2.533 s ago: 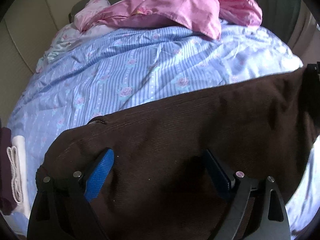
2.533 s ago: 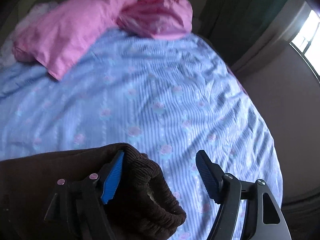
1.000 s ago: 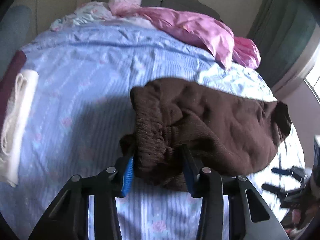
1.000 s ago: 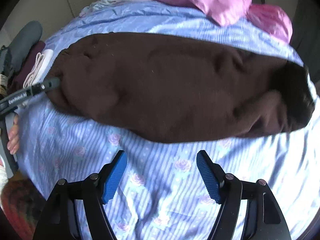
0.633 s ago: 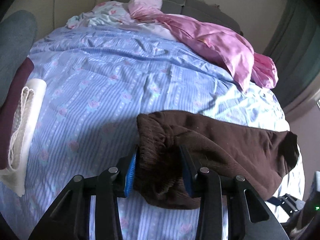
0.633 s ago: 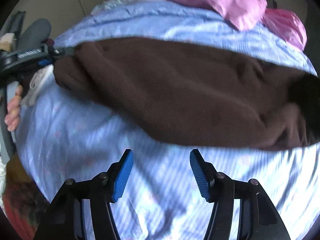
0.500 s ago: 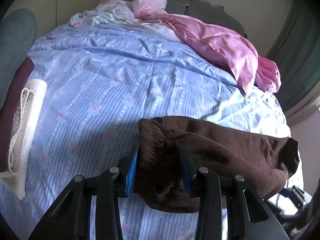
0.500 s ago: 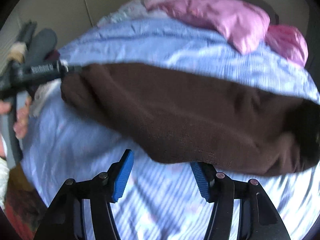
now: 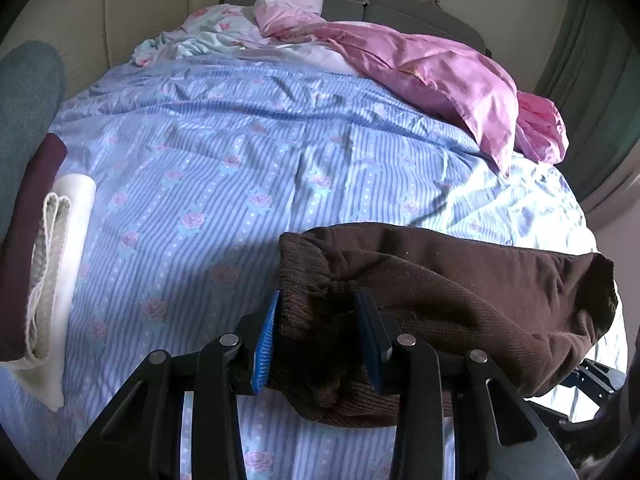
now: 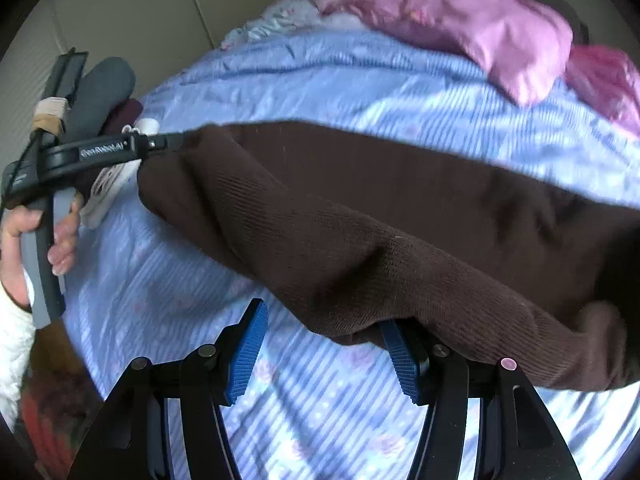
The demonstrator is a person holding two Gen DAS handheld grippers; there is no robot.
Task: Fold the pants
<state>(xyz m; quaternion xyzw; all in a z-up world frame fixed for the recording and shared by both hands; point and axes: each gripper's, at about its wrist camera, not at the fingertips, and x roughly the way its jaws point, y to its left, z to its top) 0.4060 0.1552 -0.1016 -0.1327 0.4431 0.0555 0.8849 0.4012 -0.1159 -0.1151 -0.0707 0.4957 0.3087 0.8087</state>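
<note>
Pinching the ribbed waistband of the brown pants (image 9: 460, 292), my left gripper (image 9: 316, 336) held them draped over the striped bedsheet (image 9: 208, 168); my right gripper (image 10: 324, 344) stood half open, nothing gripped, the pants' lower edge touching one pad, bare sheet beyond

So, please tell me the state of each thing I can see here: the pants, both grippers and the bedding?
brown pants: one end lifted, rest draped over the bed
left gripper: shut on the pants' ribbed end
right gripper: open, holding nothing
blue sheet: spread, wrinkled
pink pillow: crumpled
</note>
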